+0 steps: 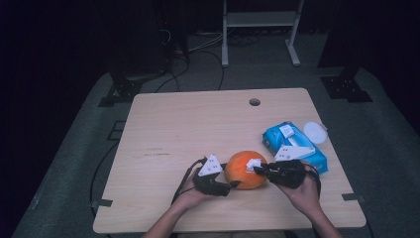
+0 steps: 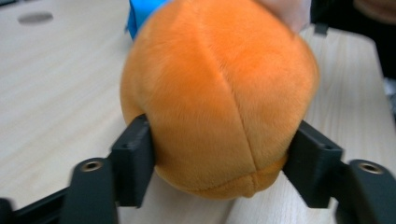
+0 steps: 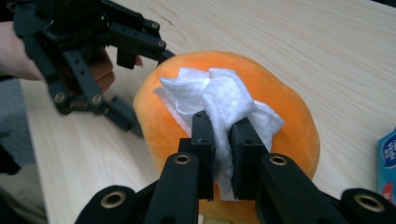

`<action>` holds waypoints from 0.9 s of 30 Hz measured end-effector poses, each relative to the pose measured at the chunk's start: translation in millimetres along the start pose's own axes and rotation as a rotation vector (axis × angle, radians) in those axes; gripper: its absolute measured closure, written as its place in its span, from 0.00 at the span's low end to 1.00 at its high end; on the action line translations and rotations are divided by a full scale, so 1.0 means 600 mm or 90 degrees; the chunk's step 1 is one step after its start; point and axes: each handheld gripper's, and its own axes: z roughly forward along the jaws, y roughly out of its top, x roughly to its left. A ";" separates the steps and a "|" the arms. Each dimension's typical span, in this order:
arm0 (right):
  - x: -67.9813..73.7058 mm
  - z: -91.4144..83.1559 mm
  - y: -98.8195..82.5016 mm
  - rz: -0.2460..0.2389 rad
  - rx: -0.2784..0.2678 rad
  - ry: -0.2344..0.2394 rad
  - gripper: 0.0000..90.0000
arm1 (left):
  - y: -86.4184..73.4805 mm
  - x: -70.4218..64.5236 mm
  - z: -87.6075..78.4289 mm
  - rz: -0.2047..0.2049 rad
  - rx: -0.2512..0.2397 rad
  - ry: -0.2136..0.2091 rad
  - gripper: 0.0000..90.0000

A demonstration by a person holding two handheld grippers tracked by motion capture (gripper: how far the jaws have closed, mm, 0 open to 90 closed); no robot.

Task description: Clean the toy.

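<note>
Wiping an orange plush ball point(image 1: 245, 170), near the front edge of the worktop point(image 1: 173, 124), roughly midway between the two hands. Left tool point(image 1: 233, 185) clamped on the ball from its left, jaws pressing into the soft fabric on either side of its lower end (dents visible at both pads in the left gripper view), so holding it steady. Right tool point(image 3: 222, 154) squeezed tight on a crumpled white wipe point(image 3: 219, 100), the wad touching the ball's upper right surface. Key relation: ball directly ahead of the right tool and slightly below the wipe, its longer axis running roughly left to right across the worktop, between the tools; right hand point(image 1: 302, 193) the one placed to stroke, left hand point(image 1: 190, 198) merely bracing. Ball itself: bright orange, fuzzy short pile, seams converging at the end facing the left tool, slightly egg-shaped, easily deformed. Just beyond the right tool, a blue wipes pack point(image 1: 292, 144), with a round white lid point(image 1: 315, 132) beside it.
</note>
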 end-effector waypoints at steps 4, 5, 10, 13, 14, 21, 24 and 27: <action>0.011 -0.002 0.003 0.007 -0.005 0.030 0.90 | 0.012 0.007 -0.023 0.003 -0.016 -0.022 0.42; 0.019 -0.002 0.006 -0.001 -0.008 0.037 0.90 | 0.012 0.009 -0.027 0.003 -0.016 -0.026 0.42; 0.036 0.004 0.013 -0.023 -0.009 0.034 0.90 | 0.010 0.012 -0.027 -0.016 -0.015 -0.023 0.27; 0.026 0.006 0.009 -0.001 -0.006 0.036 0.90 | 0.010 0.004 -0.018 -0.012 -0.017 -0.020 0.22; 0.027 0.006 0.008 -0.004 -0.005 0.034 0.90 | 0.013 0.002 -0.017 -0.005 -0.014 -0.018 0.22; 0.062 0.013 0.021 -0.043 -0.010 0.067 0.90 | 0.019 -0.015 -0.017 0.067 -0.002 -0.004 0.29; 0.057 0.006 0.026 -0.051 -0.017 0.043 0.90 | 0.019 -0.013 -0.016 0.059 -0.006 -0.001 0.29; 0.028 -0.011 0.023 -0.031 -0.022 -0.007 0.90 | 0.017 -0.017 -0.011 0.078 -0.005 -0.006 0.28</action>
